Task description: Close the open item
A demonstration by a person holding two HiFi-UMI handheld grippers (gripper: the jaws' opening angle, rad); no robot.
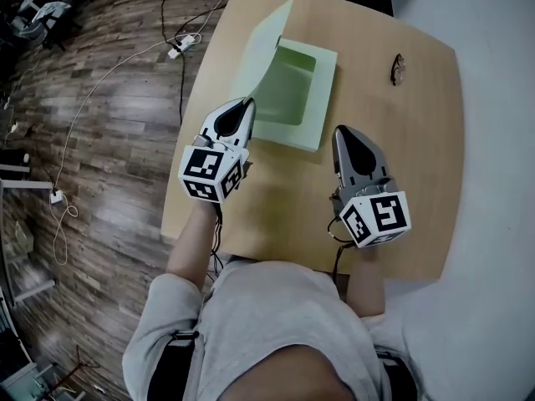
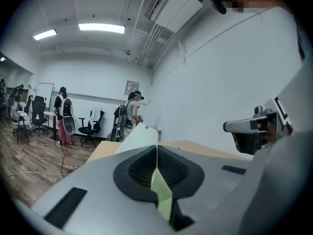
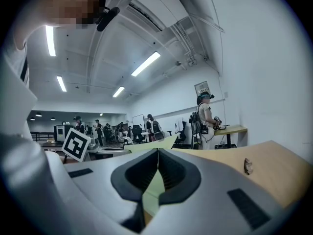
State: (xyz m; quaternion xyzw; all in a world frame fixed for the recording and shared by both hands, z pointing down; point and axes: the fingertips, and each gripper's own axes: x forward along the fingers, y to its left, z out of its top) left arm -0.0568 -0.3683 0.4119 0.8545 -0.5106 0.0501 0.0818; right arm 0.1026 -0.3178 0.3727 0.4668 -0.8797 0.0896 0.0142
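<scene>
Currently a pale green box (image 1: 323, 98) is seen on the wooden table (image 1: 401, 157), toward its far left part, with its lid (image 1: 269, 44) raised and standing tilted along the box's left side. The tray of the box is left uncovered. The left gripper (image 1: 247, 104) is clenched on the near edge of the lid: in the left gripper view a thin green sheet is pinched between the two pads, and it runs on past the tips. The right gripper (image 1: 341, 130) is held just beside the box's near right corner, apart from the lid. Its jaws are pressed together with nothing caught between them; only green from the box behind is seen through the gap lower down. Whether its tip touches the box wall cannot be told. Both marker cubes are turned toward the head camera. A small dark item (image 1: 398, 69) is seen near the far right edge of the table, well apart from the box. A white power strip (image 1: 178, 48) with its cable is laid on the wood floor (image 1: 100, 140) left of the table. Several people and office chairs are seen far back in both gripper views.
</scene>
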